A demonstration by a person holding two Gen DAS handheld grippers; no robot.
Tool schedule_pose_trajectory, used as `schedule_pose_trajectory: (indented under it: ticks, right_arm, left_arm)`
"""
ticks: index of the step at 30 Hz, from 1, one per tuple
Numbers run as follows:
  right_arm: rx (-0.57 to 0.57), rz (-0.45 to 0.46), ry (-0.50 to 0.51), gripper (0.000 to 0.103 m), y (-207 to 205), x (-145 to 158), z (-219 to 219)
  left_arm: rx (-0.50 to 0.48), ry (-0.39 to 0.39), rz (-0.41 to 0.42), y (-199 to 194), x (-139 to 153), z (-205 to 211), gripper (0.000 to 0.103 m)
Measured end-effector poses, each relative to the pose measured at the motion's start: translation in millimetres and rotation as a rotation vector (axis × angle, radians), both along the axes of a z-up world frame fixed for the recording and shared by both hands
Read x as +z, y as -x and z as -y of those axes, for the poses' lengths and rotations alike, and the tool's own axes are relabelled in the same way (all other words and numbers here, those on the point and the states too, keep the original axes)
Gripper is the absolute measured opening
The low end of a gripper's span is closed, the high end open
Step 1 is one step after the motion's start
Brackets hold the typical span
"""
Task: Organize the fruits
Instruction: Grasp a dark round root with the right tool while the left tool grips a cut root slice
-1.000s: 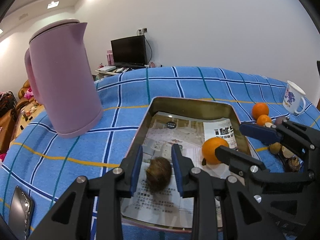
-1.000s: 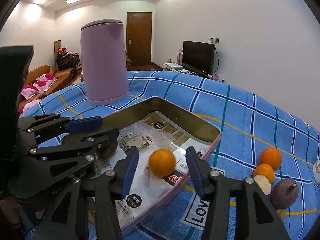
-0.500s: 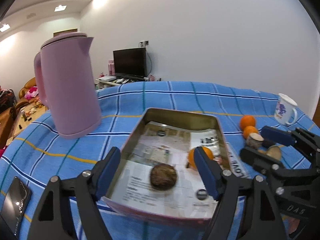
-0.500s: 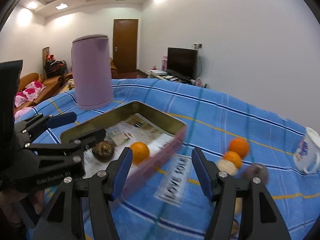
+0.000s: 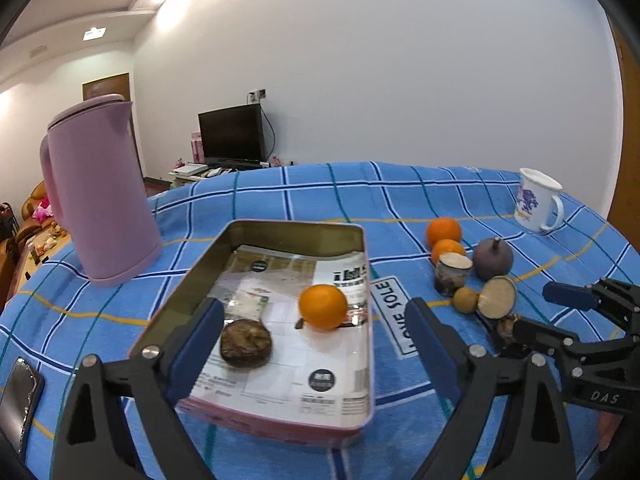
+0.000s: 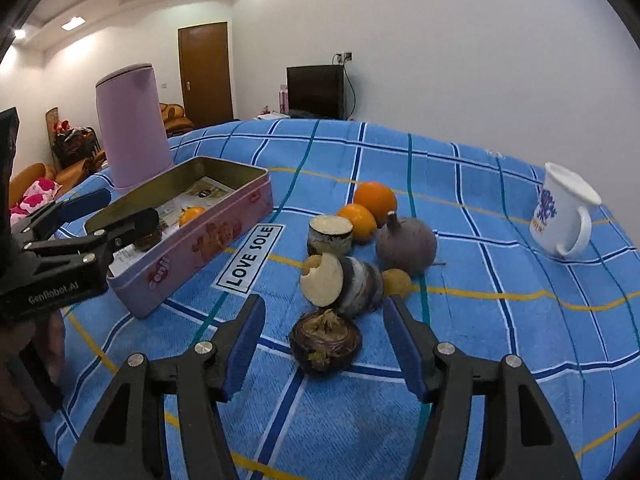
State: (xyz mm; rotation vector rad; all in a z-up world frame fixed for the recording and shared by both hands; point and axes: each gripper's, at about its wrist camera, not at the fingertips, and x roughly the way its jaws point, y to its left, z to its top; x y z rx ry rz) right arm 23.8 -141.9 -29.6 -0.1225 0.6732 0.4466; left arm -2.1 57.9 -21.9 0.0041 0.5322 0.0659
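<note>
Left wrist view first: a blue checked cloth (image 5: 320, 196) covers the whole table, white wall behind, a dark television (image 5: 232, 132) on a low stand in the far corner and a brown door (image 5: 108, 88) beyond. A tall pink jug (image 5: 100, 192) stands upright at the left, close to the tin (image 5: 280, 428) but apart from it. The tin is lined with printed paper, and in it lie a dark brown fruit (image 5: 245, 343) and an orange (image 5: 323, 306), apart from each other. The left gripper (image 5: 312, 340) has just been opening; its jaws stand wide, the brown fruit free beside the left pad, nothing pressed. A phone (image 5: 18, 396) lies near the cloth's left edge. Right of the tin, the cloth is open up to a cluster of loose fruit.

Over to the right wrist view: the cluster sits mid-cloth, two oranges (image 6: 374, 200) touching, a cut stump-like piece (image 6: 330, 234), a purple round fruit (image 6: 406, 244), a sliced pale-faced piece (image 6: 338, 282) and a small tan fruit (image 6: 397, 282). Nearest lies a dark husked fruit (image 6: 325, 340), right between the blue pads of the right gripper (image 6: 324, 344), whose jaws stand partly apart with gaps either side, gripping nothing. A white mug (image 6: 564, 216) stands well off to the right, with bare cloth around it
</note>
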Motion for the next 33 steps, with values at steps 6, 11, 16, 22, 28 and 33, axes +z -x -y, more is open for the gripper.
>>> schedule_pose_trajectory:
  ticks: [6,11,16,22,28,33]
  right_arm:
    - [0.013,-0.102,-0.008,0.063,-12,-13,0]
    - [0.019,-0.171,-0.027,0.059,-22,-22,2]
    - [0.024,-0.178,-0.031,0.047,-23,-22,2]
    - [-0.040,-0.099,-0.029,0.047,-13,-11,22]
    - [-0.131,-0.072,-0.015,0.047,-20,-8,54]
    - [-0.171,-0.058,-0.024,0.047,-22,-6,73]
  left_arm:
    - [-0.017,-0.007,-0.014,-4,-1,10,0.095]
    - [-0.031,-0.013,-0.021,-6,-1,18,0.097]
    - [-0.054,-0.019,-0.030,-8,-1,29,0.097]
    - [-0.096,-0.028,-0.031,-12,5,48,0.097]
    - [-0.172,-0.033,-0.062,-24,1,80,0.097]
    - [-0.228,-0.032,-0.117,-37,-10,106,0.097]
